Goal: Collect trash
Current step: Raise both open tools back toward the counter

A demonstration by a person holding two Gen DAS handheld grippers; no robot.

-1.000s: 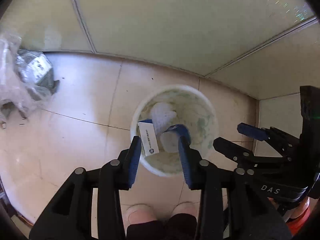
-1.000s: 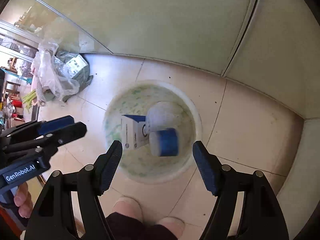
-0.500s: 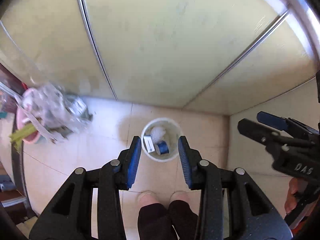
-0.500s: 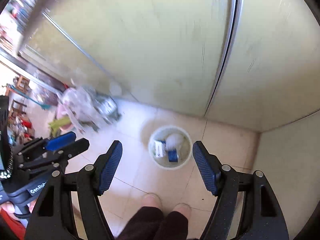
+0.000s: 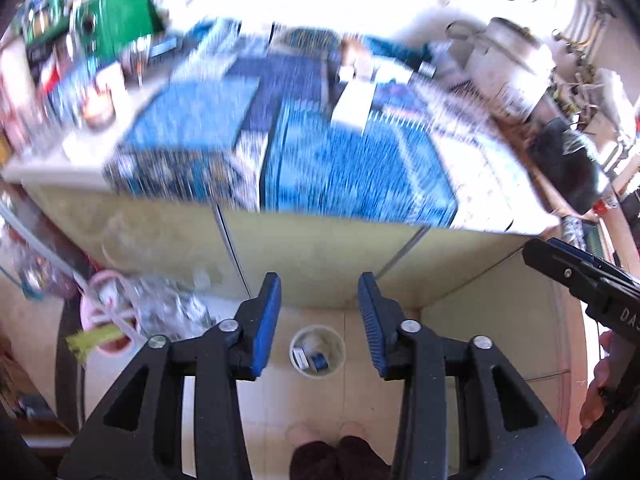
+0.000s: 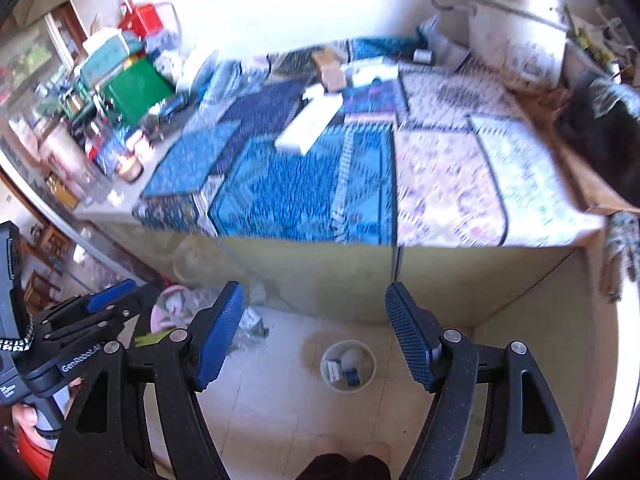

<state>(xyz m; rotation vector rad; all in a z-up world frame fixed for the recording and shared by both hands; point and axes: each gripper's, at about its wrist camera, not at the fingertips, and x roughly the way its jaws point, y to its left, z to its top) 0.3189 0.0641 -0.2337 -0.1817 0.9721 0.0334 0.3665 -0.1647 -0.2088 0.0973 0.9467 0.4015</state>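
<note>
The left hand-held gripper [image 5: 319, 320] holds nothing; its blue pads stand apart with only air between them, and its jaws are opening. The right hand-held gripper [image 6: 314, 332] is spread wider, also with nothing between its pads. Both point down at the tiled floor [image 6: 276, 400], where a small white bin [image 6: 348, 365] stands well below them, near the foot of a pale cabinet front [image 6: 320, 276]. Inside the bin lie the collected trash pieces: a white box [image 6: 333, 371], a blue-and-white item [image 6: 352, 376] and a pale rounded one, too small to name. To the left of the bin on the floor sits a heap of clear plastic bags [image 5: 168, 312]. Above, the desk [image 6: 520, 236] is covered in blue patterned mats [image 6: 304, 184], with a long white box [image 6: 310, 126] on them and a large white pot [image 6: 516, 24] at the back
</note>
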